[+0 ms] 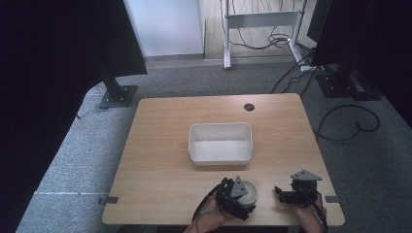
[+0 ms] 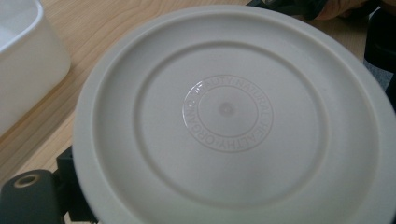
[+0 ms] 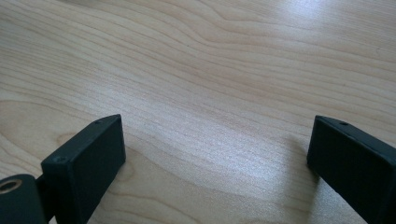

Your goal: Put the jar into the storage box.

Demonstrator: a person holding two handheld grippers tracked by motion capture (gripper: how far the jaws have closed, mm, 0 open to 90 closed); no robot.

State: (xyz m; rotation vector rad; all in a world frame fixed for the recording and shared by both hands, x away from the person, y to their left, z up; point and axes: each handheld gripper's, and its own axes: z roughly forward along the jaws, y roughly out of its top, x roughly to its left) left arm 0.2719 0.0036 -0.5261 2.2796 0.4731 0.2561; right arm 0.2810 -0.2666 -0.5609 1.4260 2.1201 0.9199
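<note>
Your left gripper (image 1: 241,196) sits at the near edge of the pale wood-grain surface (image 1: 160,145), a little left of the middle, and it is right at the round off-white plastic lid (image 1: 249,192). In the high view the lid lies just under and beside the gripper's grey three-cornered plate, near the front edge, well short of the white rectangular plastic tub (image 1: 221,142). In the left gripper view the lid (image 2: 229,116) is seen from very close, flat face toward the camera, with raised rings and a small stamped circle of lettering at its centre. One black jaw shows at the lower left of that view, tucked against the lid's rim; the other is hidden, so you cannot tell for sure whether the jaws are pinching the lid or merely lying beside it.

A corner of the tub (image 2: 23,60) shows at the far left of that view, close to the lid but apart from it.

Your right gripper (image 1: 286,194) rests to the right of the lid, near the front right of the surface and separate from it. In the right gripper view its jaws are spread wide over bare wood (image 3: 210,93), with nothing between them
</note>
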